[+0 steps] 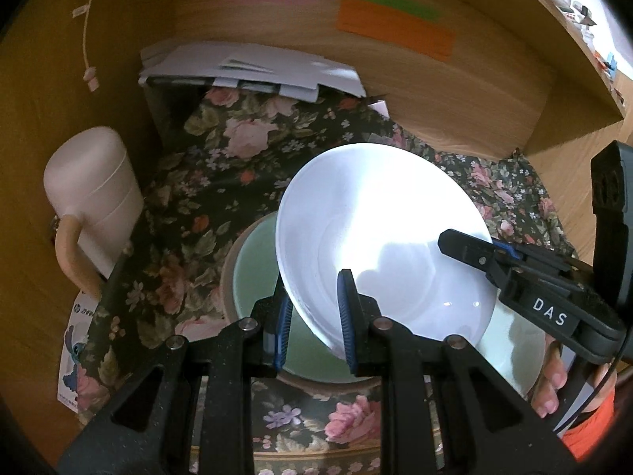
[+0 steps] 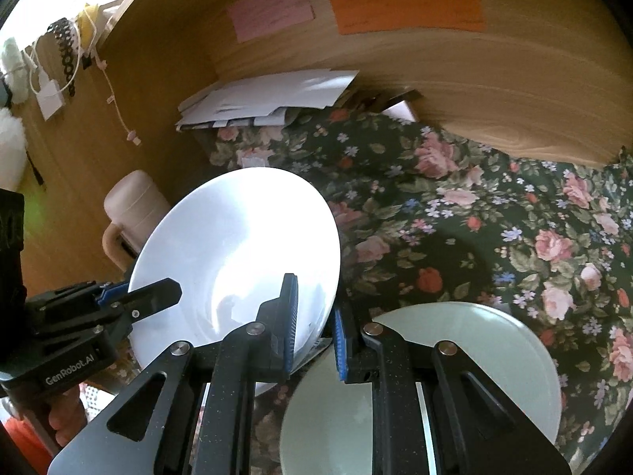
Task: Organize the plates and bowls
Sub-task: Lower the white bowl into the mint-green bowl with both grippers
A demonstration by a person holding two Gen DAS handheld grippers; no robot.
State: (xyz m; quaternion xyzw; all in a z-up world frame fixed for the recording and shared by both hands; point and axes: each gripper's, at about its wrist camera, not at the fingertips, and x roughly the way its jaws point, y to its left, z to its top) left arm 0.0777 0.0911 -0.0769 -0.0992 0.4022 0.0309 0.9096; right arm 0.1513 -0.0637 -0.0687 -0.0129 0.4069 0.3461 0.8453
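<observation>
White plate (image 1: 379, 237) is up off the floral cloth (image 1: 221, 182), tilted, pinched on opposite rims by both grippers. In the left wrist view the left gripper (image 1: 316, 316) has its blue pads clamped on the plate's rim at 6 o'clock, and the right gripper (image 1: 474, 253) comes in from 3 o'clock, closed on the far rim. It has "DAS" printed on it.

From the right wrist view it's mirrored: right gripper (image 2: 314, 324) bites the rim at 6 o'clock, left gripper (image 2: 158, 297) reaches in from 9 o'clock, with "GenRobot.AI" on its body.

Under the plate sits a pale green bowl (image 1: 257, 277); in the right view a pale green plate (image 2: 474, 356) lies at 5 o'clock on the cloth.

Pink mug (image 1: 93, 198) stands at 9 o'clock. Papers (image 1: 253, 67) are stacked at 12, and the sticky notes (image 2: 407, 4) on the wood board are too blurry to read.
</observation>
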